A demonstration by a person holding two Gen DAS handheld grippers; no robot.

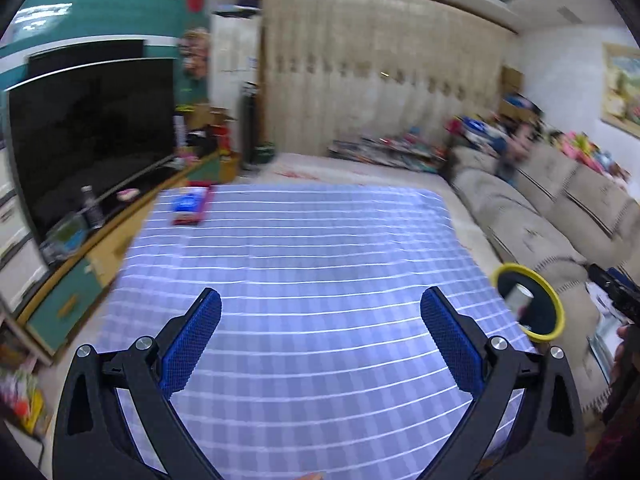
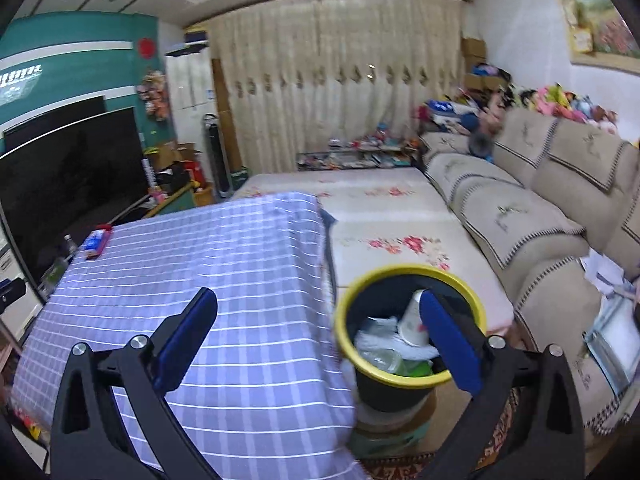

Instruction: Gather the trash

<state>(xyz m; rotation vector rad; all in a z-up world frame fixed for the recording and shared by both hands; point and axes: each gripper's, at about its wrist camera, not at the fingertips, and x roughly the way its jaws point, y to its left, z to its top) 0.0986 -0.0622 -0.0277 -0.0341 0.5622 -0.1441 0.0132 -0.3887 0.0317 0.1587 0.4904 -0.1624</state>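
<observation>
Left wrist view: the left gripper (image 1: pixel 320 312) hangs wide open and empty over the bench (image 1: pixel 320 248). The only item left there, a flat packet (image 1: pixel 191 205), lies at the far left corner; it looks light and thin, best pinched at an edge. Open cloth lies between.

Right wrist view: the right gripper (image 2: pixel 316 316) gapes empty beside the bin (image 2: pixel 348 312), which holds a crushable cup (image 2: pixel 412 322) and soft plastic, just off the bench's right edge.

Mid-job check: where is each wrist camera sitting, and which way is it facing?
Left wrist: above the checked tablecloth, facing the curtains; open left gripper shows.
Right wrist: above the table's right edge, facing the curtains; open right gripper shows, one finger over the bin.
Shared: tablecloth, yellow-rimmed bin, TV, sofa.
</observation>
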